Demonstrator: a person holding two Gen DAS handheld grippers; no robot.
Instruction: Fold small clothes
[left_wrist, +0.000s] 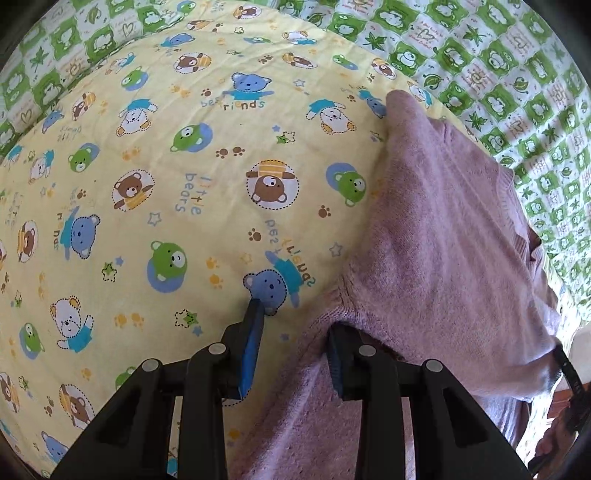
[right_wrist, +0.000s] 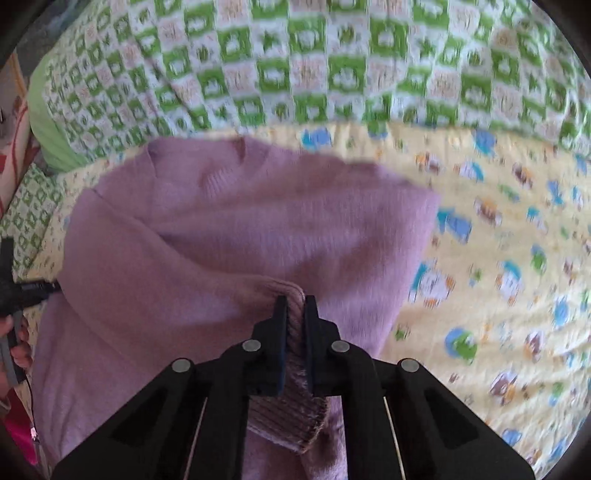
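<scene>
Right wrist view: right hand-held gripper (right_wrist: 294, 306), fingers closed on ribbed cuff (right_wrist: 291, 373) of pink knit sweater (right_wrist: 229, 225). Sweater lies on yellow bear-print sheet (right_wrist: 498, 258), over green checked quilt (right_wrist: 295, 66). Left wrist view: left hand-held gripper (left_wrist: 295, 321), fingers spread; right finger under sweater edge, grasping nothing.

The sweater (right_wrist: 236, 229) lies on the bear-print blanket (left_wrist: 184, 166), which lies on the checked bedspread (right_wrist: 295, 66).
</scene>
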